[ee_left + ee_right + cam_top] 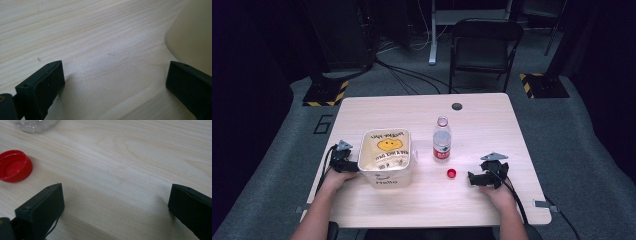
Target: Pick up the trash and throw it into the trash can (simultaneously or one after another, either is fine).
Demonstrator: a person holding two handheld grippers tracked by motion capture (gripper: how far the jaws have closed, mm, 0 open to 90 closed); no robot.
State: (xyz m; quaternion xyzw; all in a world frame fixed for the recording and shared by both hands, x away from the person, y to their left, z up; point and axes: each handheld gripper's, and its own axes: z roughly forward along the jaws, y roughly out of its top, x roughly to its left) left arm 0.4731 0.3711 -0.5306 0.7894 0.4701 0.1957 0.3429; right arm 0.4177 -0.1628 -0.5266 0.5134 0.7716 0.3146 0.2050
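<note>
My right gripper (484, 176) rests at the lower right of the high view with its jaws spread wide and empty, and the red cap (452, 173) lies just beside it on the table (492, 120), open side up, below the uncapped bottle (442, 141). I judge the cap light, stiff and a little slippery, so I would pinch it across its rim. My left gripper (343, 161), jaws also spread, sits beside the cream tub (387, 156) at center left.
</note>
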